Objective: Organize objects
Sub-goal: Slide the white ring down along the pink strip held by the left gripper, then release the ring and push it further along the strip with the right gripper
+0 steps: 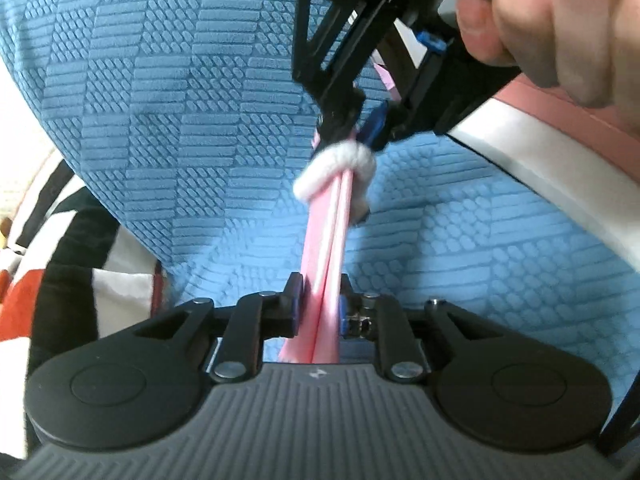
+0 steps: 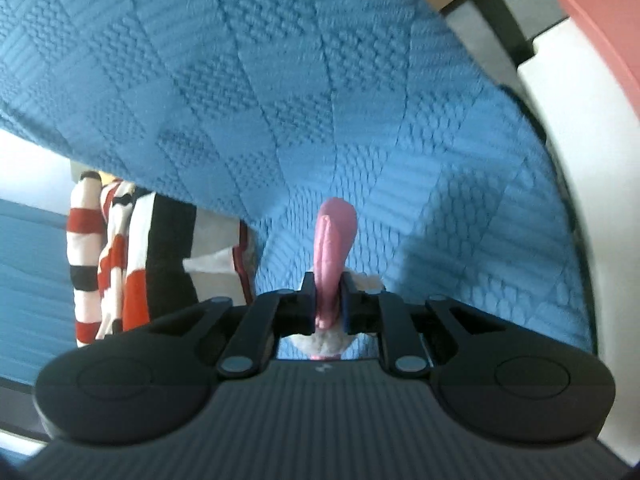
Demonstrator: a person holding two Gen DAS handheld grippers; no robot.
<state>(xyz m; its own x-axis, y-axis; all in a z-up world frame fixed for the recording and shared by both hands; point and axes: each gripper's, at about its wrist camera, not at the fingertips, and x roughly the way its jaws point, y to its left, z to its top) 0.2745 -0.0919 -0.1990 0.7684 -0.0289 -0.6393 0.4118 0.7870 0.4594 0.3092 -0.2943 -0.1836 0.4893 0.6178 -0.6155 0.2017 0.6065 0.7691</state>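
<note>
Above the blue quilt (image 1: 168,128), both hand-held grippers hold one pink strap (image 1: 326,248), stretched between them off the fabric. From the left wrist view, the left hand-held gripper (image 1: 318,310) has its jaws narrow, clamped on the near end of the strap, which runs as two flat strands up and away. A white fuzzy loop (image 1: 340,168) circles those strands just below the right hand-held gripper (image 1: 356,128), which comes in from the upper right and pinches the far end. A hand (image 1: 560,20) grips that tool's black body.

From the right wrist view, the right hand-held gripper (image 2: 328,300) is likewise narrow, its jaws pressed on the folded strap (image 2: 334,240), whose rounded end sticks out past the fingertips. The loop (image 2: 326,342) shows just behind the jaws. A red, white and black striped cloth (image 2: 120,256) lies at the quilt's (image 2: 280,100) left edge.
</note>
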